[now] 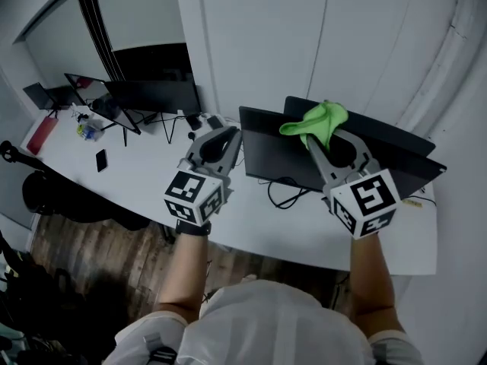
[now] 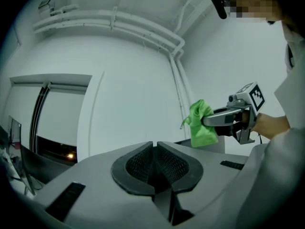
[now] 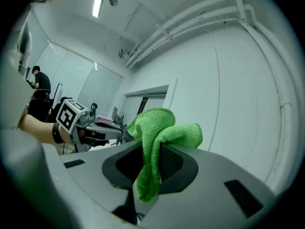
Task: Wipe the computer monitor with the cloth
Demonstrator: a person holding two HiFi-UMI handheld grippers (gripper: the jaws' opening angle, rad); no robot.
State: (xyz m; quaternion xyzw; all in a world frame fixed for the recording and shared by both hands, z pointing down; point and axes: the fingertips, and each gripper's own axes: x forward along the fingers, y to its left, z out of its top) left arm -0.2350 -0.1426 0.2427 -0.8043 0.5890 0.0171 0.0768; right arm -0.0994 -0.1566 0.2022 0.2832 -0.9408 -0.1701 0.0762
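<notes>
White desk (image 1: pixel 137 175) along a pale wall, seen from above. Right claw (image 1: pixel 310 138) pinching a green cloth (image 1: pixel 320 121), bunched and spilling over the tips. In the right gripper view, cloth (image 3: pixel 159 128) clamped between the pads, one tail hanging down, only wall and ceiling pipes beyond. Just below and ahead of that claw, a dark monitor (image 1: pixel 268 152), seemingly not yet touched by the cloth. Left claw (image 1: pixel 230 134) pressed together on nothing, roughly level with the right claw and off to its left, by the monitor's left edge.

For a good wipe:
- Keep the pinch firm against slipping.
- Tip the right claw down toward the screen.
- Lead with the bunched end ahead of the tips, never with the hard jaws.
- Press lightly: probably a thin panel on a light stand, likely to tip or slide back.
- Brace the near left edge with the left claw if needed.
- Sweep in long, overlapping strokes, top row first, then lower.
- Stay clear of the cable (image 1: pixel 285 194) below the right claw, at the monitor's foot.
</notes>
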